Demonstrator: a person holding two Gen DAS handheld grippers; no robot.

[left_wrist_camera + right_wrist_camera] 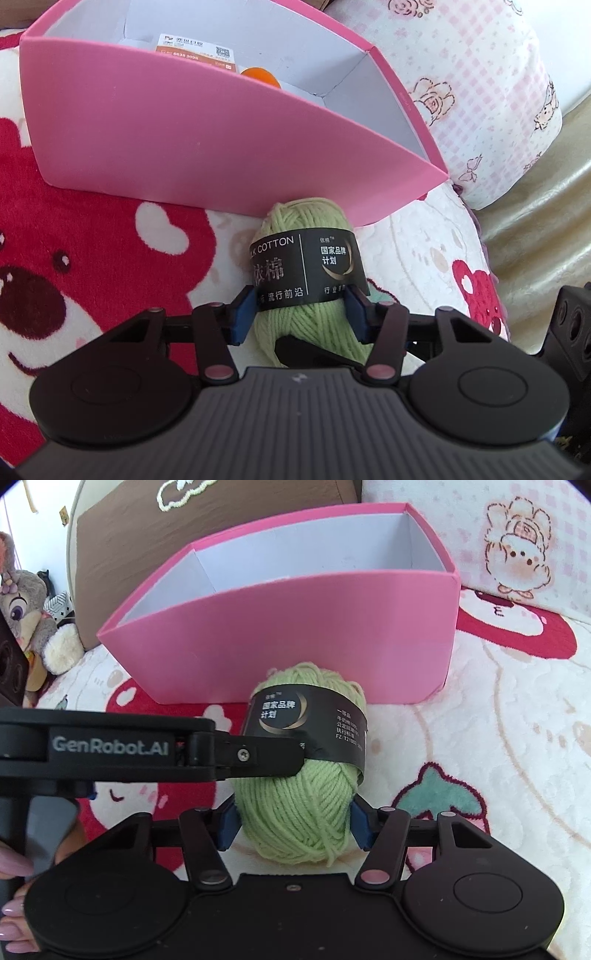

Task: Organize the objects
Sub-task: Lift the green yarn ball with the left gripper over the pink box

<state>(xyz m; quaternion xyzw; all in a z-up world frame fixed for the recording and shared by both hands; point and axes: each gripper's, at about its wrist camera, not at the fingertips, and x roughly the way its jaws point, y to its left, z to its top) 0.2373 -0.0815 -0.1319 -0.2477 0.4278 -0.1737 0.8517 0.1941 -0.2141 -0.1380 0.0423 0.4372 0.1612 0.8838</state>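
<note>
A green yarn ball (306,266) with a black label was seen lying on a bear-print blanket (92,258), touching the near wall of a pink box (177,140). It was clamped between the pads of the left gripper (301,314) and likewise squeezed by the right gripper (293,825).

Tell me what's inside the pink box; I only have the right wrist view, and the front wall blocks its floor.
Observer: The left wrist view looks over the pink box rim: a printed card lies inside.
Operator: Anything else?
Observer: An orange object, mostly hidden behind the front wall.
Operator: Does the left gripper have the yarn squarely?
Observer: On the left gripper, both blue pads touch the green yarn ball, at the lower edge of its black label.
</note>
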